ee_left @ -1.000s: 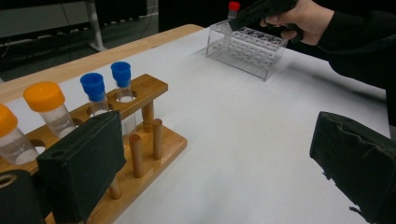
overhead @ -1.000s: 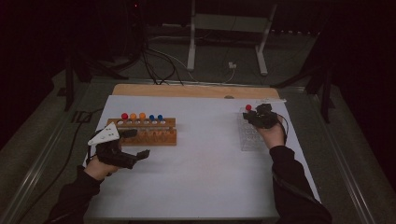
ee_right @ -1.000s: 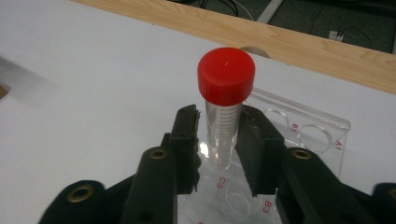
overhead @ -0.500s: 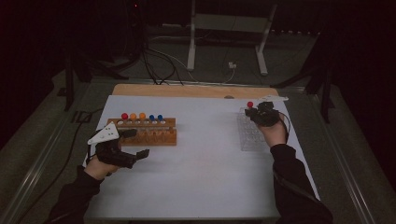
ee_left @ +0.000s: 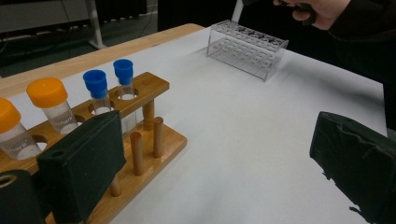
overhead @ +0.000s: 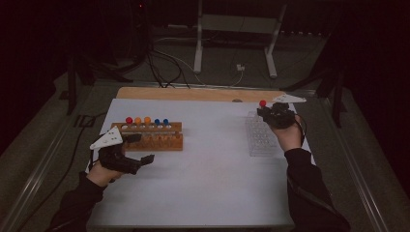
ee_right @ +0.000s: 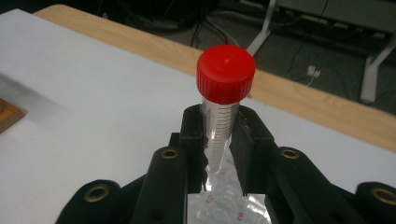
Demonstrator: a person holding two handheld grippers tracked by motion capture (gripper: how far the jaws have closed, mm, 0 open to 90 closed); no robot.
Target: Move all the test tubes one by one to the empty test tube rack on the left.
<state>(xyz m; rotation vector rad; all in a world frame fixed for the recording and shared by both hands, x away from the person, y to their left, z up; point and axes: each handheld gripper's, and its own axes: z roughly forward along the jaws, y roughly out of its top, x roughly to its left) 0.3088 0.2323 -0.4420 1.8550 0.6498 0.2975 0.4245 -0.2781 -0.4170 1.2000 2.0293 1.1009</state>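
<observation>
Over at three o'clock on the white table sheet (overhead: 212, 183), our right gripper (overhead: 269, 112) is clenched on a clear tube with a red cap (ee_right: 226, 73); in the right gripper view its two black jaws press on the tube's graduated wall from both sides, just under the cap, and the tube stands upright between them. Below the jaws in that view we see the printed top of the clear plastic rack (ee_left: 247, 43), and in the high view the gripper and tube sit above that rack's far end, toward one o'clock from the table's middle. We cannot tell whether the tube's lower tip is inside a hole of the rack or clear of it. Our left gripper (overhead: 138, 151) lies at about eight o'clock, low over the sheet, with its jaws spread wide and nothing between them; in the left gripper view one padded jaw stands just in front of the wooden rack (ee_left: 154, 140) and the other well off to the side. That wooden rack, at about ten o'clock, carries a row of capped tubes: one red cap (overhead: 129, 120), two orange caps (ee_left: 46, 92) and two blue caps (ee_left: 95, 83), all upright in their holes. A bare wooden strip (overhead: 193, 94) edges the table at twelve o'clock.
</observation>
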